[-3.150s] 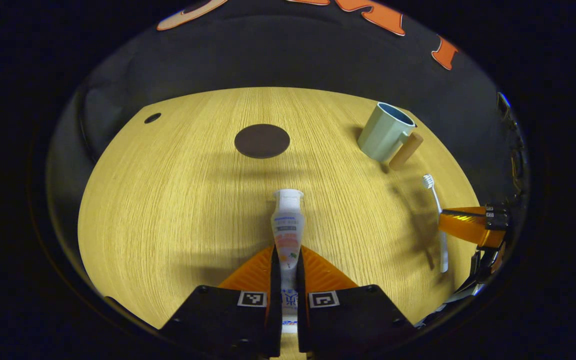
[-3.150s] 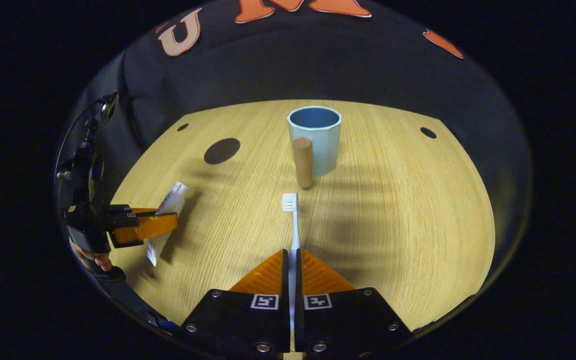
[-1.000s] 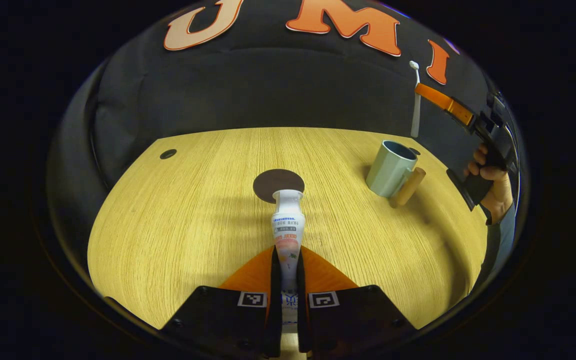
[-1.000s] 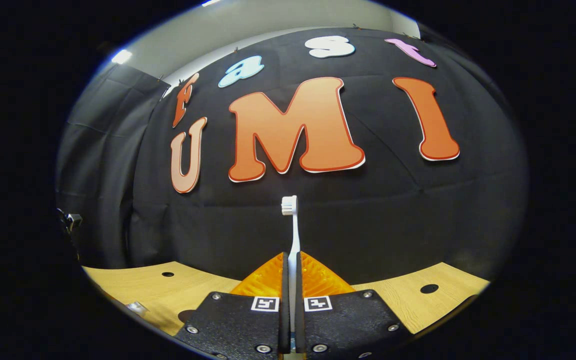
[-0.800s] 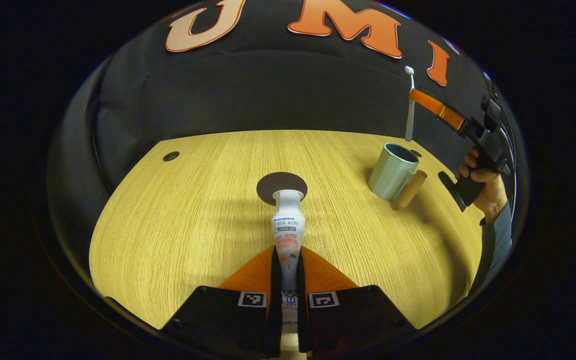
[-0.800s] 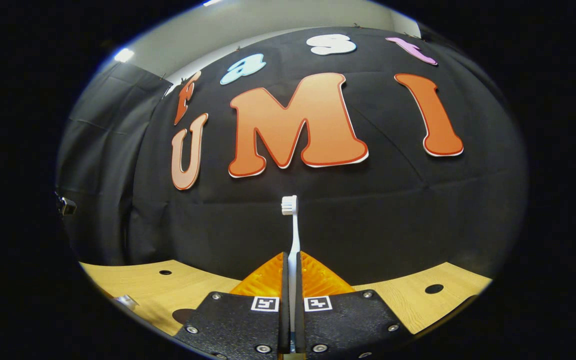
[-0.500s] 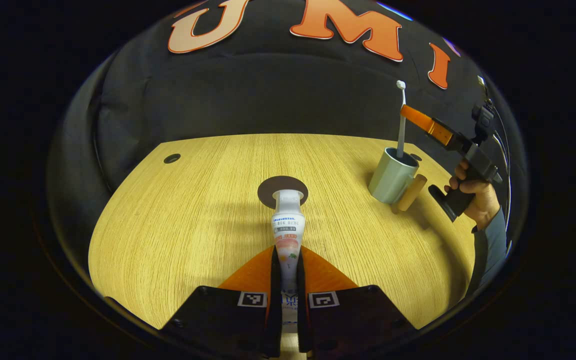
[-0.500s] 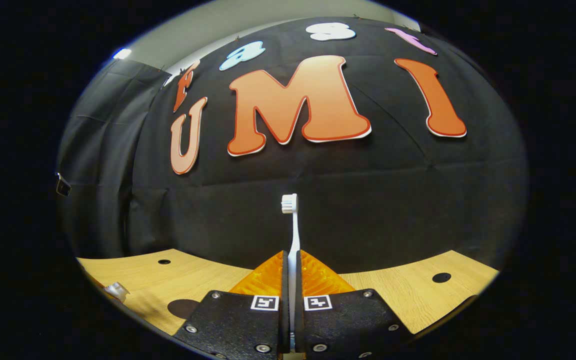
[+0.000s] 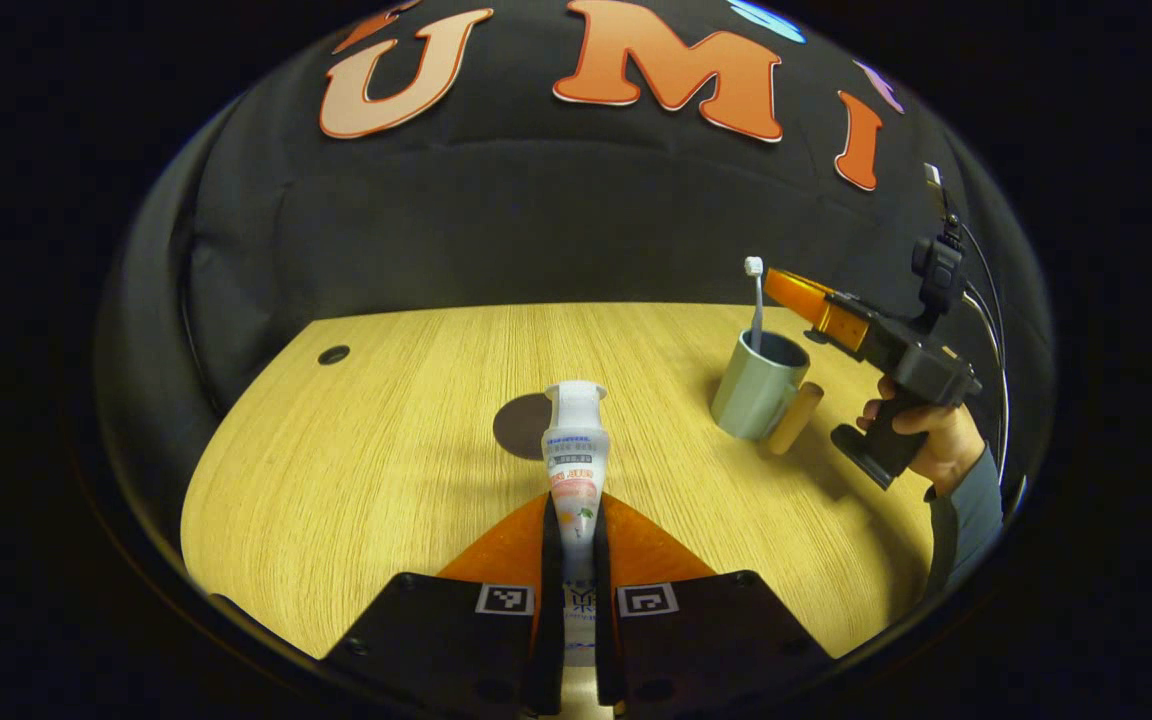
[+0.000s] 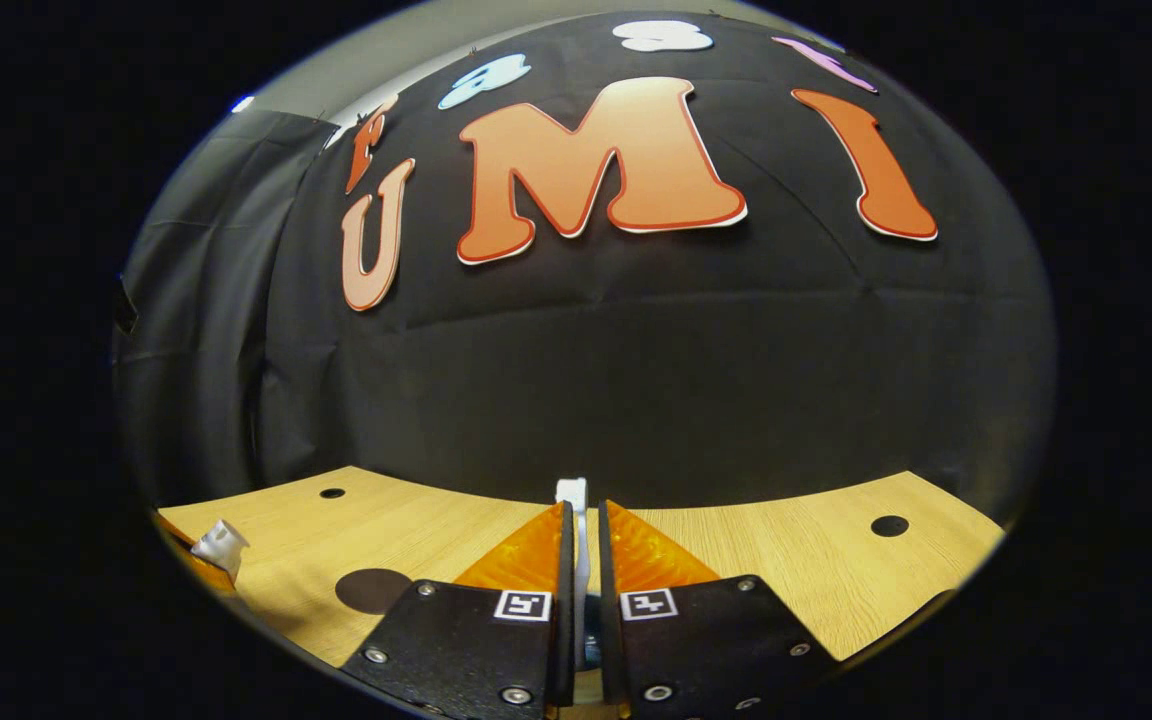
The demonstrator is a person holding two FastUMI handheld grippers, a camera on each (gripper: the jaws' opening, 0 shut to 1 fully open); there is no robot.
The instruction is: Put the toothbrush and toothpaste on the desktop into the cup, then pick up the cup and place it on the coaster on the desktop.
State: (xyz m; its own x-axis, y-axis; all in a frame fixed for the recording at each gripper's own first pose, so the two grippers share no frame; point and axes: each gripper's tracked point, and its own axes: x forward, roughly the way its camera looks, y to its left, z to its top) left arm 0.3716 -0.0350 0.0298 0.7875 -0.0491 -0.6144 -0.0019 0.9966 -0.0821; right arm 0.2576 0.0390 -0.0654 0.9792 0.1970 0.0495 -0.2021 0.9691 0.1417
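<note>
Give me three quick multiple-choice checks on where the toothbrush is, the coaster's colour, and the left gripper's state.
1. Where is the toothbrush?
A. Flat on the desktop
B. Standing in the cup
C. On the coaster

2. What colour is the coaster?
A. Dark brown
B. White
C. Light blue

3. The left gripper is:
A. Open and bare
B. Shut on the cup
C. Shut on the toothpaste

Answers: 1 B, head sticks up from the rim; 2 A, dark disc on the desktop; 3 C, both fingers press the tube.

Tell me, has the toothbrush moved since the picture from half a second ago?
Yes. In the left gripper view the toothbrush has sunk deeper into the cup, which stands where it was on the table.
</note>
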